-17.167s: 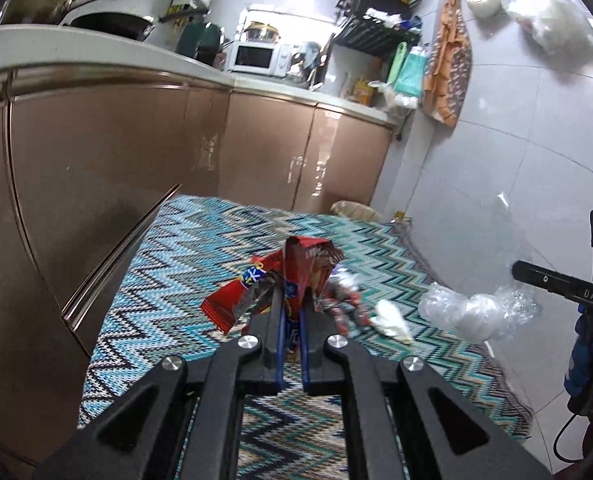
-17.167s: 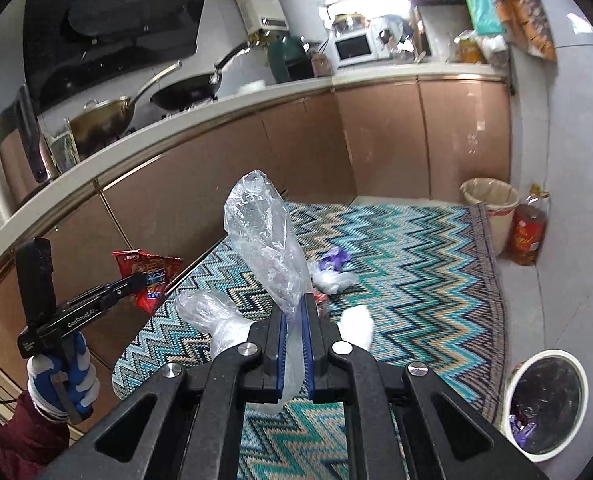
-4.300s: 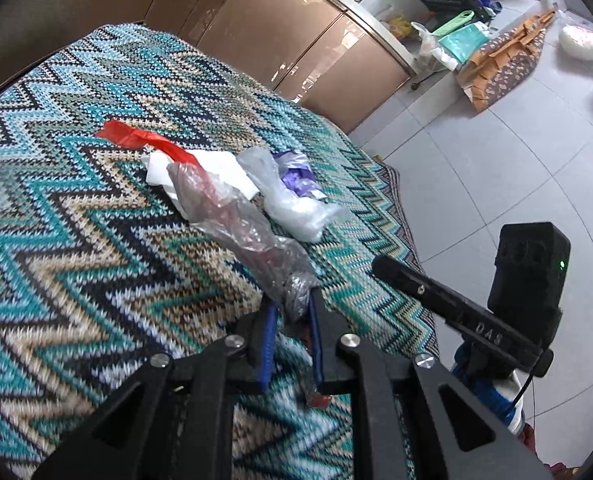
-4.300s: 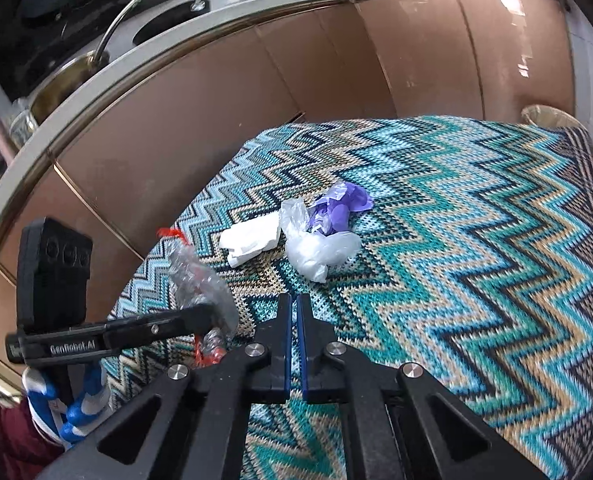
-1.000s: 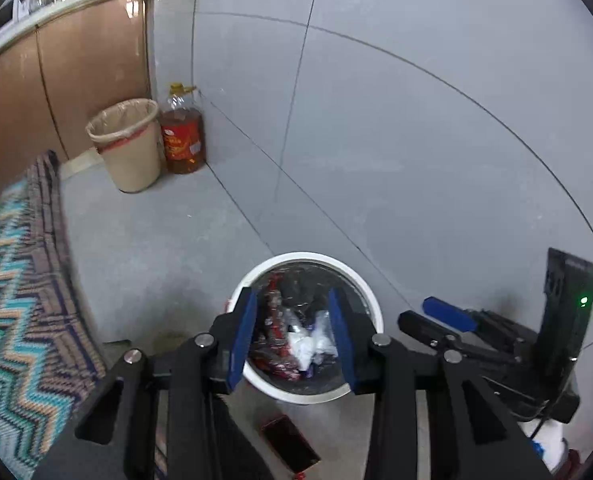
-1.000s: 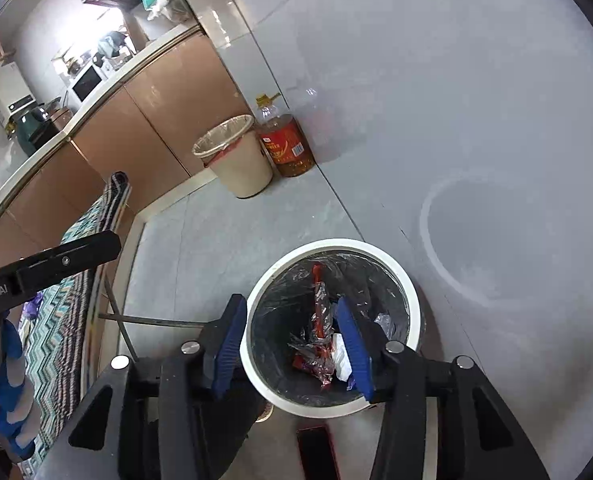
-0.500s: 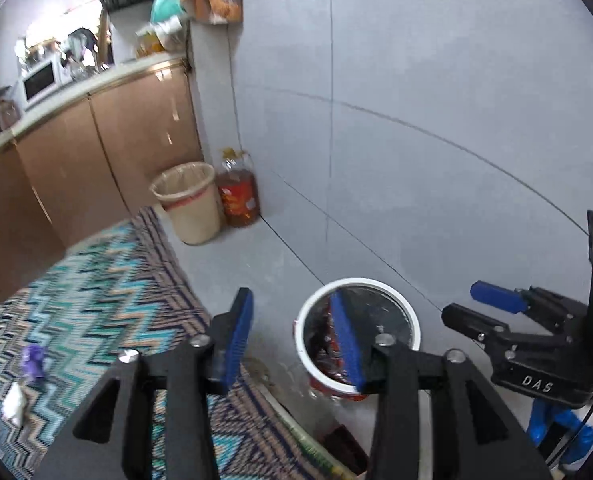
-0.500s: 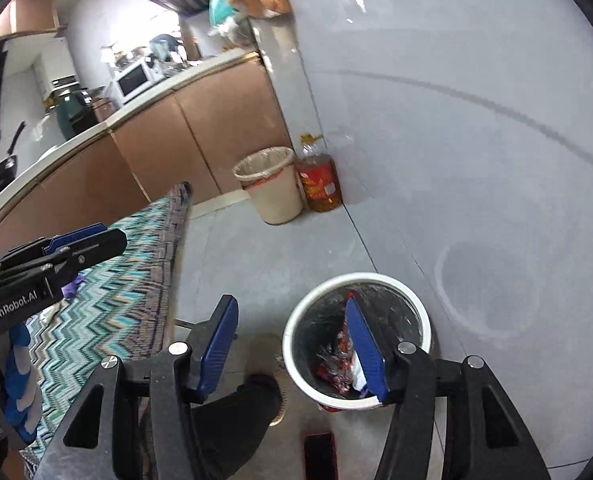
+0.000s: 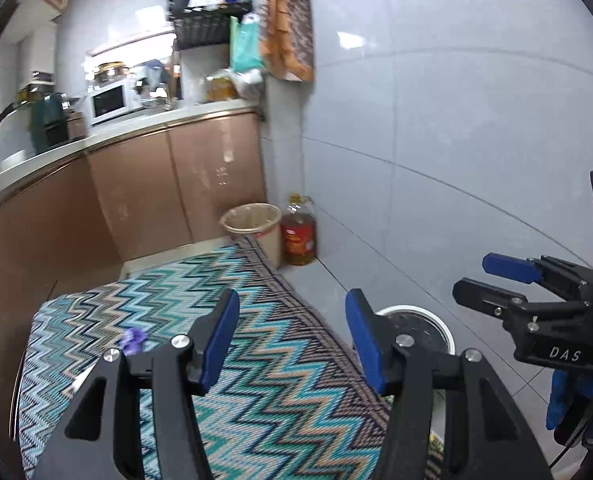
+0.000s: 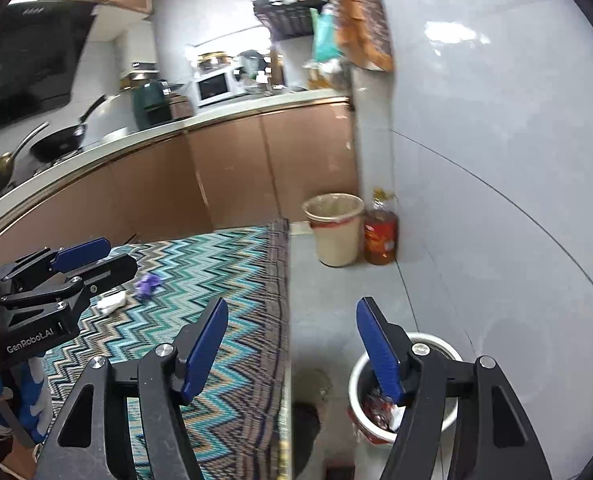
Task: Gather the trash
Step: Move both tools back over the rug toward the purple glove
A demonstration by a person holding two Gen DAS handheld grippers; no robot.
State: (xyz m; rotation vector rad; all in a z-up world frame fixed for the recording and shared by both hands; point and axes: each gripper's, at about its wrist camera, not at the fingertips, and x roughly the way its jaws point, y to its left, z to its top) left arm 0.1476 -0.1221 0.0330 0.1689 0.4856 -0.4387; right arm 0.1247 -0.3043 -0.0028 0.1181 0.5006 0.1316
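Note:
My left gripper (image 9: 292, 330) is open and empty, raised above the zigzag rug (image 9: 224, 280). My right gripper (image 10: 292, 340) is open and empty too, above the rug's edge. The white trash bin (image 10: 360, 372) stands on the floor at the lower right, with red wrappers (image 10: 376, 404) inside; it also shows in the left wrist view (image 9: 436, 320). A purple wrapper (image 10: 148, 282) and a white scrap (image 10: 110, 302) lie on the rug. The purple wrapper also shows in the left wrist view (image 9: 134, 338). Each gripper shows in the other's view: the right gripper (image 9: 496, 280) and the left gripper (image 10: 84, 260).
A beige bin (image 10: 334, 232) and an oil bottle (image 10: 380, 232) stand in the corner by the brown cabinets (image 10: 232, 176). A grey tiled wall (image 10: 496, 160) runs along the right. The counter (image 10: 176, 124) holds pans and a microwave.
Both grippers have lifted and turned away from the white bin toward the rug and cabinets. Their jaws stay open.

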